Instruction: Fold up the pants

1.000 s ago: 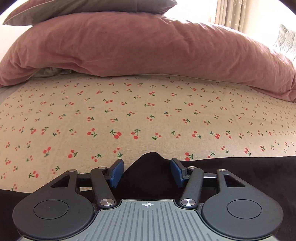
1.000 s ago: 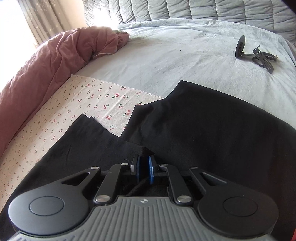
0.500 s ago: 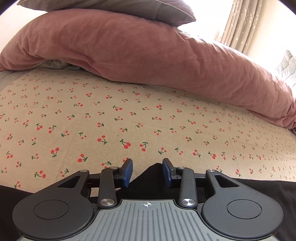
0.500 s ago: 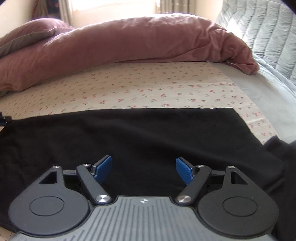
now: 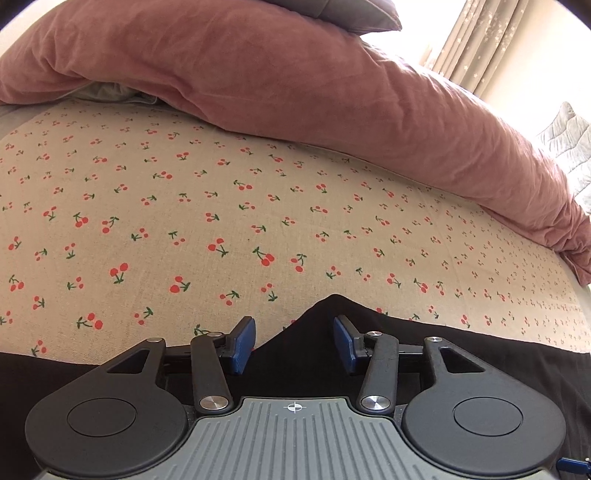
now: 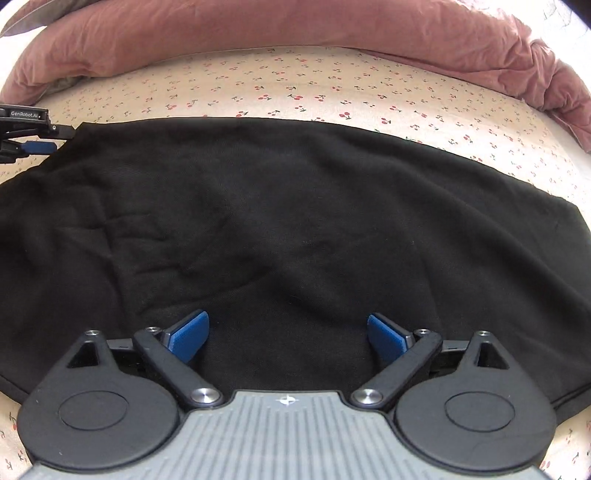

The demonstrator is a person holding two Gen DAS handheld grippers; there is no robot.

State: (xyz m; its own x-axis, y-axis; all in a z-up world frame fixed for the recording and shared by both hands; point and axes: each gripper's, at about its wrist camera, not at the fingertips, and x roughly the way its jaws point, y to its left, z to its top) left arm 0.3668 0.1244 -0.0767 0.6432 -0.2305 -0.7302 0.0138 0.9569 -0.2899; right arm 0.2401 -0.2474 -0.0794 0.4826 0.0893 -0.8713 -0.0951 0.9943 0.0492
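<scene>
Black pants [image 6: 295,206] lie spread flat on the cherry-print sheet [image 6: 295,81]. My right gripper [image 6: 288,332] hovers over their near part, pointing steeply down; its jaws are opening wide and only flat cloth lies below them, nothing pinched. My left gripper [image 5: 294,341] is at the pants' far left corner, also seen as the left gripper [image 6: 33,136] at the edge of the right wrist view. A raised peak of the pants [image 5: 328,314] stands between its blue pads [image 5: 242,343]. Those jaws are opening and the pads do not press on the cloth.
A bulky pink duvet [image 5: 332,92] runs along the far side of the sheet [image 5: 221,203], with a grey pillow [image 5: 332,11] on top. Curtains [image 5: 480,37] hang behind it. A grey quilted cover [image 5: 565,129] shows at the right.
My right gripper let go of the black cloth, opened wide and swung round to face the duvet. My left gripper slid a little along the pants' edge; its jaws narrowed, then widened again.
</scene>
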